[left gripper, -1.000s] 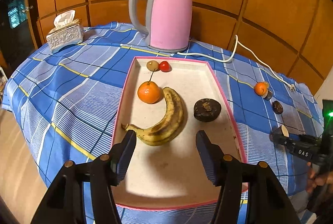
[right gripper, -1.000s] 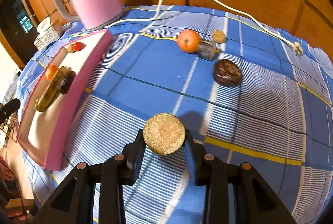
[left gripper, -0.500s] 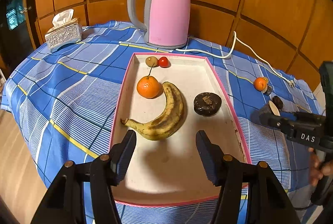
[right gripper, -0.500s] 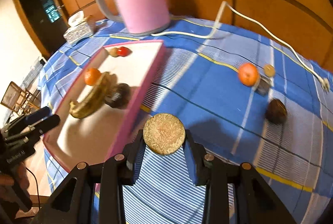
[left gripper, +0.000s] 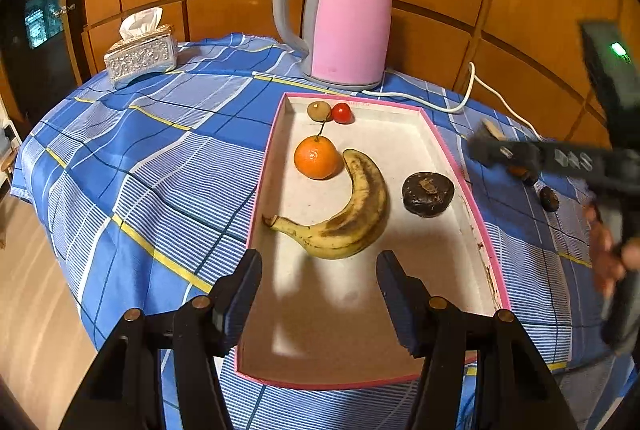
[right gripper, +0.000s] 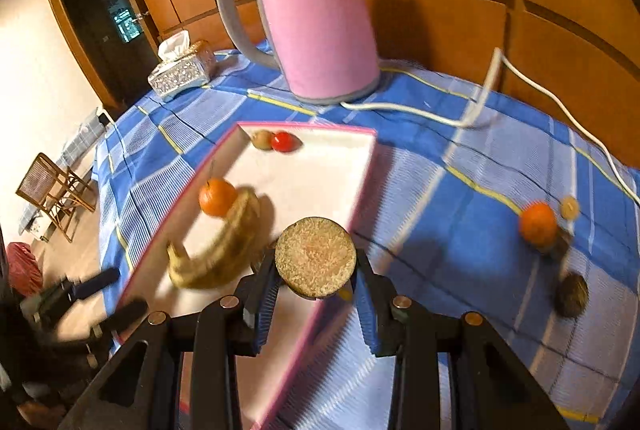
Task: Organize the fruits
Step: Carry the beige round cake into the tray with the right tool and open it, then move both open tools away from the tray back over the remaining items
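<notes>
**Round brown fruit clamped in the right gripper above the pink tray's edge**

The right gripper [right gripper: 316, 296] is clenched on a round, flat-faced, tan-brown speckled fruit [right gripper: 315, 257]; the fruit sits between the blue pads, projecting just past the fingertips, its flat round face turned toward the camera, so no long axis can be told; it hangs over the right-hand rim of the shallow pink-edged rectangular tray [right gripper: 360, 186], with the blue checked tablecloth [right gripper: 440, 230] beneath and to the right.

The left gripper [left gripper: 319, 280] is released, its jaws standing apart with nothing between them, over the near end of the tray [left gripper: 460, 174]; in its view the right gripper [left gripper: 486, 146] shows blurred at the right, just outside the tray's right rim.

In the tray lies a spotted yellow banana [left gripper: 344, 218], curved, its stem end pointing toward the tray's left wall and its other tip toward the far end; a small orange mandarin [left gripper: 316, 157] touches that far tip; a dark brown wrinkled round fruit [left gripper: 427, 193] lies to the banana's right, apart from it; a small tan fruit [left gripper: 319, 110] and a small red fruit [left gripper: 342, 113] sit side by side at the far end.

On the cloth to the right, well apart from the tray, lie another orange mandarin [right gripper: 538, 223], a small yellowish fruit [right gripper: 569, 208] and a dark round fruit [right gripper: 572, 295].
</notes>
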